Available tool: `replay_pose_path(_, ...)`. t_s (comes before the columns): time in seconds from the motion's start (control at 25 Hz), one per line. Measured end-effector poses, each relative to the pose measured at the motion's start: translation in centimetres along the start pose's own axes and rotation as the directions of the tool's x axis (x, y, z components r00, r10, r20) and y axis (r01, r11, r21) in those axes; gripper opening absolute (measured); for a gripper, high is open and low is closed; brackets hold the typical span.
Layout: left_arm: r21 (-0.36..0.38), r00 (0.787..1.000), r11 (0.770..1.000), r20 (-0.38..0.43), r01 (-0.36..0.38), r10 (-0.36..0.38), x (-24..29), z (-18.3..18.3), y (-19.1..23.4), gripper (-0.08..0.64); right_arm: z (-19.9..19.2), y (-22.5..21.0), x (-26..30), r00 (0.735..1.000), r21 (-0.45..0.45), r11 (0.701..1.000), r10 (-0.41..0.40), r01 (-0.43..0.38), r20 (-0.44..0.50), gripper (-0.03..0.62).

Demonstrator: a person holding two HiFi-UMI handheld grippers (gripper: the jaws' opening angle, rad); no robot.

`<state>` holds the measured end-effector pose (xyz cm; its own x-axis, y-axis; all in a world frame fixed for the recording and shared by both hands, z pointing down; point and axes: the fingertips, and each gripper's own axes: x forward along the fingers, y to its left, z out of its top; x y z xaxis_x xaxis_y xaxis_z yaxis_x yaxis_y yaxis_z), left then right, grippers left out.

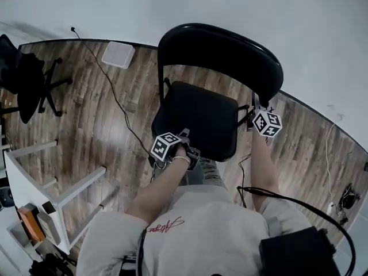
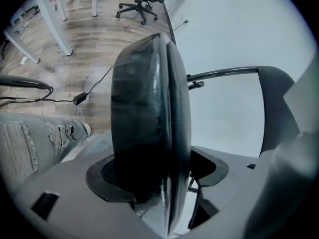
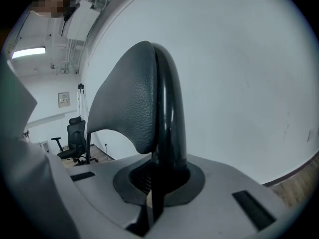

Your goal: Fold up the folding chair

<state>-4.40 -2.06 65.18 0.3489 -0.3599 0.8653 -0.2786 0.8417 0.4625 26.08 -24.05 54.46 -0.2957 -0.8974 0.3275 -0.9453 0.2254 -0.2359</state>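
Observation:
A black folding chair (image 1: 198, 117) stands on the wood floor against the white wall. Its padded seat (image 2: 144, 128) is tilted up and shows edge-on in the left gripper view. My left gripper (image 1: 183, 148) is shut on the seat's front edge, jaws clamped on the pad. My right gripper (image 1: 259, 111) is shut on the backrest (image 1: 221, 53) at its right end, where the black frame tube (image 3: 169, 128) and the grey padded backrest (image 3: 129, 108) run between the jaws.
A black office chair (image 1: 29, 82) stands at the far left. A white table frame (image 1: 57, 191) is at the lower left. A cable (image 1: 112, 91) trails across the floor to a white box (image 1: 118, 54). More cables (image 1: 339, 200) lie at the right.

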Motion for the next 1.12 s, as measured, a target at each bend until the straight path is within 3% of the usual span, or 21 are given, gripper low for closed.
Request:
replay_pose_path(0.28,-0.008,0.99,1.0,0.141,0.012,-0.011,-0.2,0.9,-8.6,0.319,2.5,-3.2,5.0,0.999,0.034,0.999,0.027,-0.026,-0.039,0.014)
replay_pose_path(0.48,0.013,0.981,0.989,0.129,0.144,-0.145,1.8,0.5,-16.7,0.217,4.4,-4.7,8.1,0.998,0.046,0.998,0.045,-0.043,-0.05,0.014)
replay_pose_path(0.64,0.055,0.971,0.989,0.189,0.135,-0.143,2.7,1.4,-20.0,0.201,4.6,-6.2,9.8,0.996,0.093,0.994,0.057,-0.05,-0.071,0.014)
replay_pose_path(0.84,0.122,0.951,0.974,0.221,0.193,-0.216,3.7,2.5,-25.0,0.161,4.9,-7.5,11.8,0.994,0.137,0.989,0.066,-0.054,-0.085,0.014)
replay_pose_path(1.12,0.091,0.958,0.985,0.237,0.145,-0.162,4.8,2.1,-28.4,0.152,6.0,-7.4,12.6,0.99,0.1,0.99,0.111,-0.102,-0.09,0.014)
